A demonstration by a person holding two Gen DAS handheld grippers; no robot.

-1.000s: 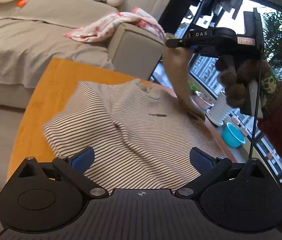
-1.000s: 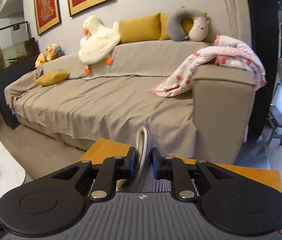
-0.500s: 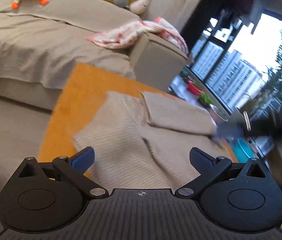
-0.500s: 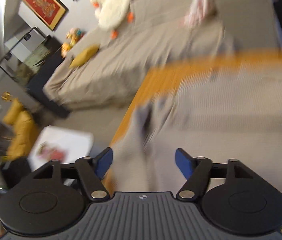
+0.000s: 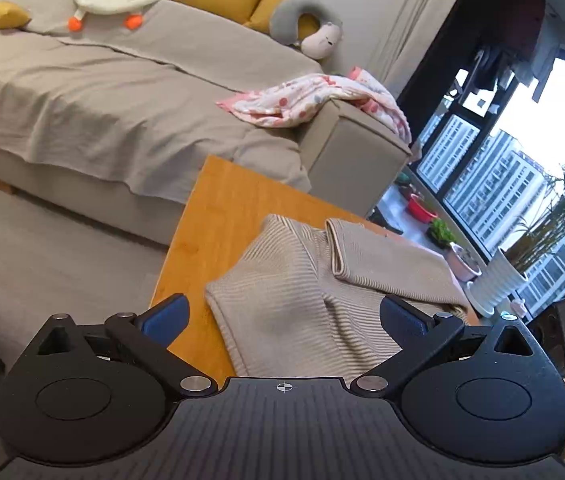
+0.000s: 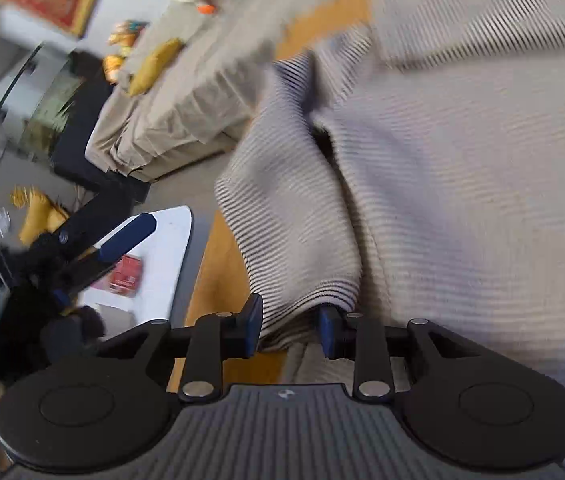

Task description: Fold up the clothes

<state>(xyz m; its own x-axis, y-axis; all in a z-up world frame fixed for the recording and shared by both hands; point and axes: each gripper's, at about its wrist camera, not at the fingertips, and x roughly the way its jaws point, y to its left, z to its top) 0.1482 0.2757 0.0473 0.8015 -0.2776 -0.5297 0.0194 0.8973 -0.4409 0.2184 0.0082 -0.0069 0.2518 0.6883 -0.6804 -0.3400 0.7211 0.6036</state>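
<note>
The sofa (image 5: 130,96), draped in a grey cover, fills the background, with a patterned cloth (image 5: 314,100) lying over its armrest. In front of it stands the wooden table (image 5: 218,216), and the task item, a striped sweater (image 5: 306,300), lies on the table top toward the near corner and the side facing the window. The garment is partly folded: one sleeve (image 5: 386,256) is laid inward across the body, with its fold edge facing the middle of the garment. The opposite side is not yet turned in; its edge lies bunched near the table's edge, as the right wrist view shows. The remaining work, judged from this layout, is to fold in the second side and then double the body over. The left gripper (image 5: 282,316) hovers above the near part of the sweater with its jaws spread wide and nothing between them. The right gripper (image 6: 290,330) is at the bunched edge of the sweater (image 6: 422,184); its jaws are closing, a ridge of striped fabric sits between them, and the pads are not yet seen to press on it.
</note>
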